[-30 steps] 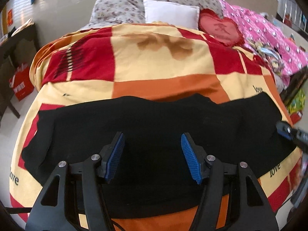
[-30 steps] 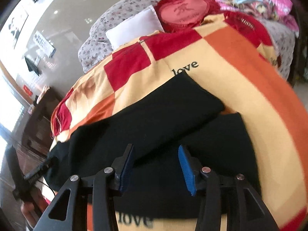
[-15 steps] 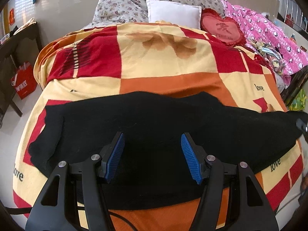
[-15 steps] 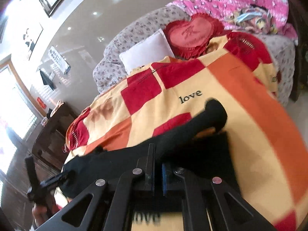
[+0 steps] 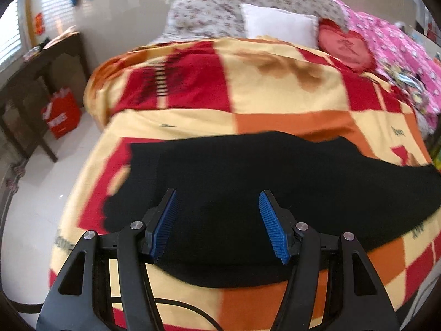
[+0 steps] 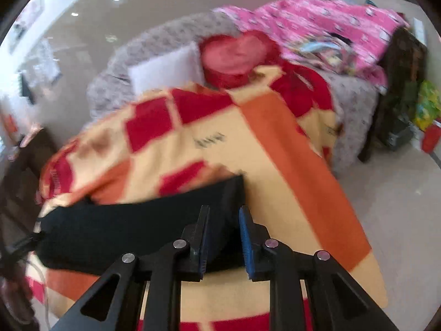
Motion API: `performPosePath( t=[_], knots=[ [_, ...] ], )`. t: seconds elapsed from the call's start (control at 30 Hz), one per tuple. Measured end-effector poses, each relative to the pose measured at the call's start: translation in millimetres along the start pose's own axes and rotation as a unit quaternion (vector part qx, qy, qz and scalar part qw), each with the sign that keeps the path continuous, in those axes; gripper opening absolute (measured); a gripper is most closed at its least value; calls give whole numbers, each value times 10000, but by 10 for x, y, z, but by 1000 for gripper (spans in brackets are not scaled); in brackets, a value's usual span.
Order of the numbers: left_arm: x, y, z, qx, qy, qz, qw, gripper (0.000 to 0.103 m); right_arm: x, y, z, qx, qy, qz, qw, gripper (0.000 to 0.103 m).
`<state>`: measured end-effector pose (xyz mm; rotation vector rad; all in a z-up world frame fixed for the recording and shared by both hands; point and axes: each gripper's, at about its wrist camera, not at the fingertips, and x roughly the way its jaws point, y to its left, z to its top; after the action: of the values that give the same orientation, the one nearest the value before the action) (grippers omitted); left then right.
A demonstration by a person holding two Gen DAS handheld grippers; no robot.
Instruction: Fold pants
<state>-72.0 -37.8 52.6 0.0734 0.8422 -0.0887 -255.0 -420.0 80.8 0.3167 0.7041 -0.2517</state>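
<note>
Black pants (image 5: 248, 182) lie lengthwise across the near part of a red, orange and yellow checked blanket (image 5: 275, 104) on a bed. My left gripper (image 5: 217, 220) is open and empty, hovering over the middle of the pants. In the right wrist view the pants (image 6: 132, 229) stretch leftward, folded into one long band. My right gripper (image 6: 223, 234) stands over their right end with its jaws partly open and the black cloth between and below them. The view is blurred, and the pads do not grip the cloth.
At the head of the bed are a white pillow (image 5: 278, 23), a red heart cushion (image 5: 344, 45), a floral quilt (image 5: 220, 13) and a pink quilt (image 5: 397, 44). A dark wooden table (image 5: 33, 74) and a red bag (image 5: 62, 113) stand on the left floor.
The right gripper closed on the far pant leg, carried it over the near one, and has now opened. The pants went from spread legs to one band. The left gripper stayed open.
</note>
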Motion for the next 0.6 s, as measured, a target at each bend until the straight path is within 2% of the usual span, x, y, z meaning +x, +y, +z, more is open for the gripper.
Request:
performPosePath(
  t=[0.1,0.17,0.23,0.3,0.4,0.47,0.6],
  knots=[
    [38,272,-9,-242,0,277,9993,61,192,447,57,-460,173,602,9970,20],
    [89,494,-38,-456,73,500,9977,61,422,825,49,-686,472,1289,9882,20],
    [133,639,-67,-625,146,568,9963,61,653,1240,19,-997,670,1813,9761,20],
    [197,745,-102,-746,274,582,9951,61,839,1600,-22,-1310,819,2079,9659,20],
    [279,830,-152,-871,413,425,9944,61,1152,2138,-72,-1769,1082,2302,9508,20],
    [303,853,-158,-921,377,396,9942,66,1365,2419,-91,-1950,1238,2367,9437,20],
    [335,918,-132,-1017,413,303,9935,66,1730,2660,-73,-2143,1394,2082,9441,20]
  ],
)
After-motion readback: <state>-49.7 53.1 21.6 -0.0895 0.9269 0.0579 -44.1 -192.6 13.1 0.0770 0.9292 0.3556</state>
